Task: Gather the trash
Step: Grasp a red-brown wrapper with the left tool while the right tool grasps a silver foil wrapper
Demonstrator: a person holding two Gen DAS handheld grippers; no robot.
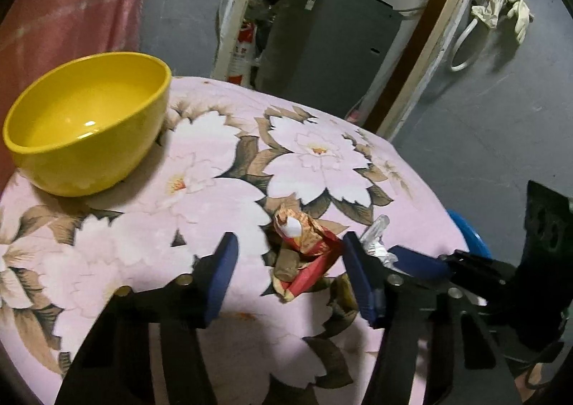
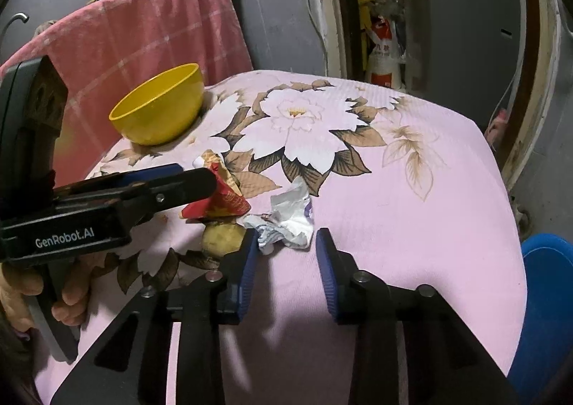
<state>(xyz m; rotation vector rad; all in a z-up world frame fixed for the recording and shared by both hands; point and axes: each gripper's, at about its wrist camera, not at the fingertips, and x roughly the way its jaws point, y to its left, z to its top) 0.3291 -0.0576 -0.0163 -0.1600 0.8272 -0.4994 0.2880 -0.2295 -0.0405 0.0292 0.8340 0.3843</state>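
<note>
Surface inspected: a table under a pink floral cloth [image 1: 358, 125].

Left gripper [image 1: 290, 261]: jaws part-spread, one blue pad to each side of a crumpled red-and-gold wrapper [image 1: 308, 247] lying on the cloth. A strip of cloth shows between each pad and the wrapper, so the pads do not press on it. In the right wrist view the same gripper [image 2: 211, 183] enters from the left with its tip against the red wrapper [image 2: 222, 201]; a hand [image 2: 39, 294] grips its handle at the near left.

Right gripper [image 2: 286, 240]: jaws narrowly spread, set around the near edge of a crumpled white-and-silver wrapper [image 2: 290, 215]. The left pad touches or very nearly touches the wrapper's edge (contact cannot be confirmed); the right pad stands just clear of it. From the left wrist view this gripper [image 1: 419, 261] reaches in from the right, and the white wrapper [image 1: 374, 233] lies just right of the red one.

Other items:
- A small yellowish-brown lump [image 2: 222, 235] lies just near of the red wrapper, beside the white one; its identity cannot be told.
- A yellow bowl [image 1: 89, 122] stands upright at the far left of the table, well apart from the wrappers.
- A blue container [image 2: 548, 297] sits off the table's near right edge.
- A red cloth [image 2: 143, 29] hangs behind the bowl.
</note>
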